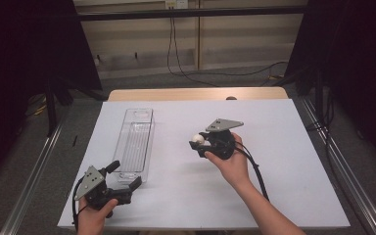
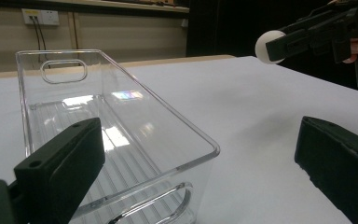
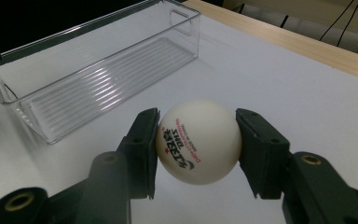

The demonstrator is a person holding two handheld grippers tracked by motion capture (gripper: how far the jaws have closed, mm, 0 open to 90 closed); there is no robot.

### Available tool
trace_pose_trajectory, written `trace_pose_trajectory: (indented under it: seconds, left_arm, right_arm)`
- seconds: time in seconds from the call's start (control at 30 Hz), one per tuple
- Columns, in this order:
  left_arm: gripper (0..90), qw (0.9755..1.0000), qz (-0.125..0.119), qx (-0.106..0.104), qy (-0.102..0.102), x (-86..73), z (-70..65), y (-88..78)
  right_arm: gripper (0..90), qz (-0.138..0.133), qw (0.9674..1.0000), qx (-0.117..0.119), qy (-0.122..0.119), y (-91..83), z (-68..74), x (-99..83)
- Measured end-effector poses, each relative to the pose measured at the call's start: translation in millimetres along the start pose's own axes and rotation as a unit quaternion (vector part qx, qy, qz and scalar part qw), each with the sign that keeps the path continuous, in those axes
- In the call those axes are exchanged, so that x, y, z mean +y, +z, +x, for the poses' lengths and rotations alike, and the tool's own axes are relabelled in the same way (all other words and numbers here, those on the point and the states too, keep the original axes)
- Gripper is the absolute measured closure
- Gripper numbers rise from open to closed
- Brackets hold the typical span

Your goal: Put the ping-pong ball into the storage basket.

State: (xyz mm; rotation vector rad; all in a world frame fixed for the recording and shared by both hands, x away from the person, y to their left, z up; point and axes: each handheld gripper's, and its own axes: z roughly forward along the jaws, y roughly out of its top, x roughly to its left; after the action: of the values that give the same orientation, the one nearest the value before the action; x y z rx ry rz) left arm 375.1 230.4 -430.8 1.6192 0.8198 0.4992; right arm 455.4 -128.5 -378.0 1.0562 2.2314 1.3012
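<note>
Right claw raised mid-bench, jaws pinched tight, aimed left, hand under it. Left claw low at the near edge, jaws spread wide, nothing between them.

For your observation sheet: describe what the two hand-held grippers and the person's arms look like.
Both the left gripper and right gripper are black, each with two blocky jaws, a grey three-cornered plate on top and a trailing black cable. Round brass-coloured fittings show near the jaw bases. The forearms are bare, without sleeves.

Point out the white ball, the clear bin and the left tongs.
white ball [image 3: 198, 141], right gripper view, on its printed front face.
clear bin [image 1: 148, 142], high view, on its right long wall.
left tongs [image 1: 126, 176], high view, midway between the two jaw tips.
</note>
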Motion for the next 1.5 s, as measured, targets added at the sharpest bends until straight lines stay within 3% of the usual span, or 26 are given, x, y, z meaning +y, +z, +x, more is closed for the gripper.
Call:
trace_pose_trajectory:
  seconds: [0.93,1.5]
  left_arm:
    - [1.7,1.0,0.001,-0.007,0.002,0.3,0.4,0.1]
    - [1.8,1.0,-0.003,-0.001,0.002,1.2,1.2,-1.0]
  right_arm:
    - [51.4,-0.002,0.9999,0.01,-0.002,8.4,7.6,10.0]
    - [51.4,-0.004,0.9999,0.015,-0.006,13.8,9.9,11.2]
